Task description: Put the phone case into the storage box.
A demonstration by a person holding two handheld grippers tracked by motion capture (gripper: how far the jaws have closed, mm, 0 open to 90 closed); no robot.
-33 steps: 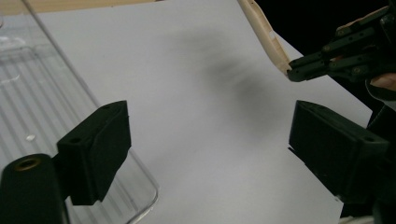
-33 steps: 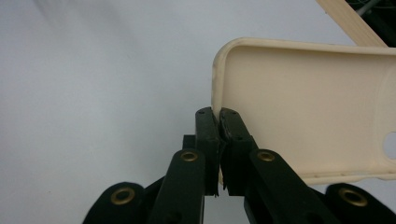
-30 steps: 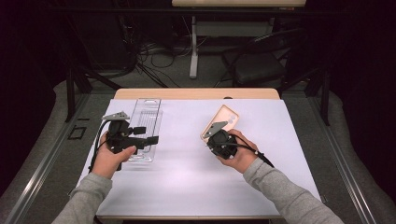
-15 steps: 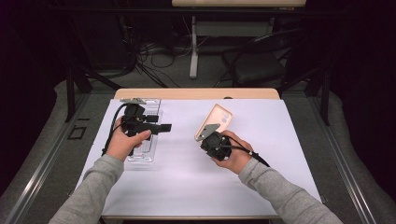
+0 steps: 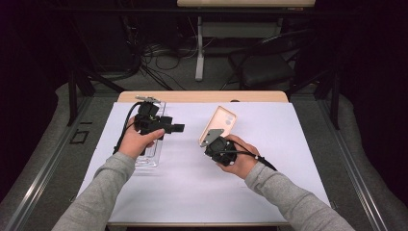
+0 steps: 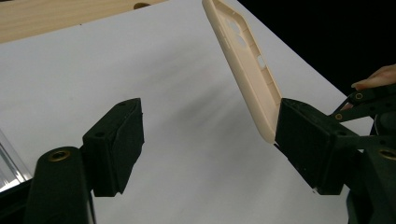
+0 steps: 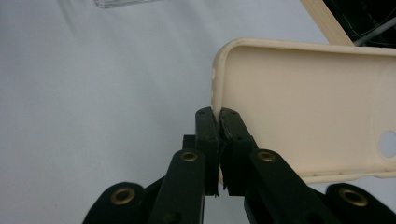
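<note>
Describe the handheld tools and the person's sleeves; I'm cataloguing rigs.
Both are black. The left tool trails a black cable, as does the right tool, which also carries a grey three-cornered plate. Close up, the jaws are blocky black pads on arms with brass-coloured rivets. Both forearms wear grey long sleeves.

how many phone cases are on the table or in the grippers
2. A beige phone case is pinched at its edge by the right gripper, held up off the table. A clear phone case lies flat on the table under the left hand, partly hidden.
</note>
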